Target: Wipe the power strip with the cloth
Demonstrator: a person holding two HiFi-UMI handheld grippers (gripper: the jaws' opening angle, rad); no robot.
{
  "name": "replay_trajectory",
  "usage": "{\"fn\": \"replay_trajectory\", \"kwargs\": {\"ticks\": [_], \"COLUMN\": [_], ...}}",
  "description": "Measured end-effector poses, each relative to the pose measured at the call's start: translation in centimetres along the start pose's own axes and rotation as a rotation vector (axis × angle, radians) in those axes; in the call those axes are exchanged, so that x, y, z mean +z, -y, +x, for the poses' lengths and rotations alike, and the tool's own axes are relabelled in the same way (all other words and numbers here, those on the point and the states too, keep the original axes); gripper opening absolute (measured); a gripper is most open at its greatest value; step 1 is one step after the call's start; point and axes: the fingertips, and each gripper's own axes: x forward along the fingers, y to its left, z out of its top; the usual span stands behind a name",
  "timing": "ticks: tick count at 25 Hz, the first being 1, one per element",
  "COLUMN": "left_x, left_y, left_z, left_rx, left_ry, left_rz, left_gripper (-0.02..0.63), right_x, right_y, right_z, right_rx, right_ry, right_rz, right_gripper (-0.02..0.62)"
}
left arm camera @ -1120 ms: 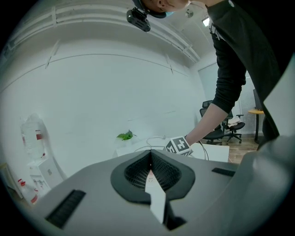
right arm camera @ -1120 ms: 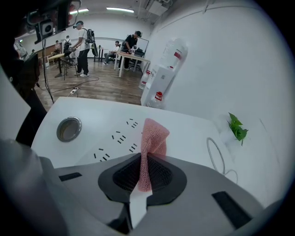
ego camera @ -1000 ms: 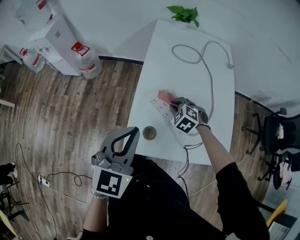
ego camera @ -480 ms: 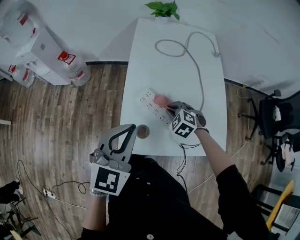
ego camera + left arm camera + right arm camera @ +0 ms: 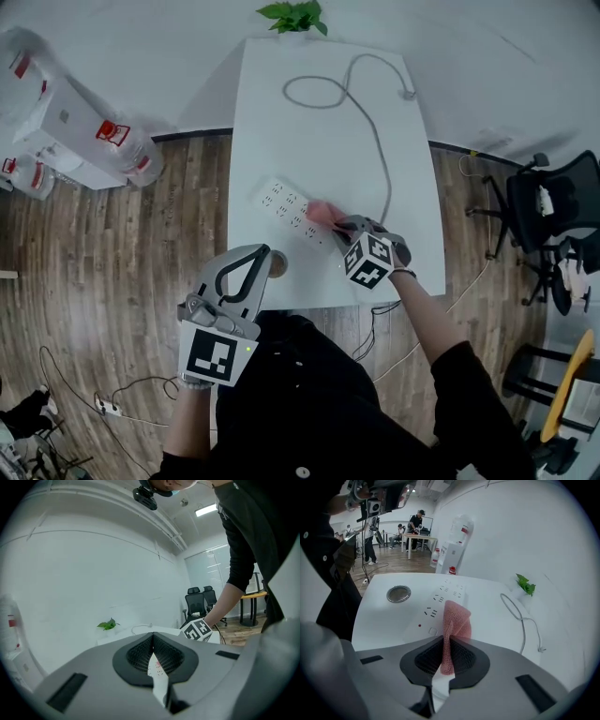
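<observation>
A white power strip (image 5: 289,211) lies slantwise on the white table (image 5: 272,122); in the right gripper view the power strip (image 5: 440,603) runs away from me. My right gripper (image 5: 339,225) is shut on a pink cloth (image 5: 454,623), whose free end rests on the strip's near half. From above, the cloth (image 5: 322,213) shows just ahead of the gripper. My left gripper (image 5: 246,272) hangs off the table's near left edge with its jaws together and nothing in them. The strip's grey cord (image 5: 375,150) loops toward the far end.
A small round metal lid (image 5: 398,593) sits on the table near the front edge, left of the strip. A potted green plant (image 5: 293,15) stands at the far end. Water bottles and a white box (image 5: 70,122) are on the floor at left; an office chair (image 5: 544,211) at right.
My right gripper has drawn the pink cloth along the strip toward its near, cord end. The head view has shifted, so the table sits further left. The left gripper has stayed put.
</observation>
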Motion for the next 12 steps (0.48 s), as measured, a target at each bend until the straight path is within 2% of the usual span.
{"fn": "replay_trajectory", "kwargs": {"ticks": [12], "left_x": [0.6], "left_y": [1.2], "left_z": [1.8], "left_rx": [-0.070], "left_ry": [0.021], "left_rz": [0.013], "left_gripper": [0.014], "right_x": [-3.0], "right_y": [-1.9], "right_z": [-1.7], "right_rx": [-0.020], "right_ry": [-0.019], "right_rz": [0.098], "right_gripper": [0.049]}}
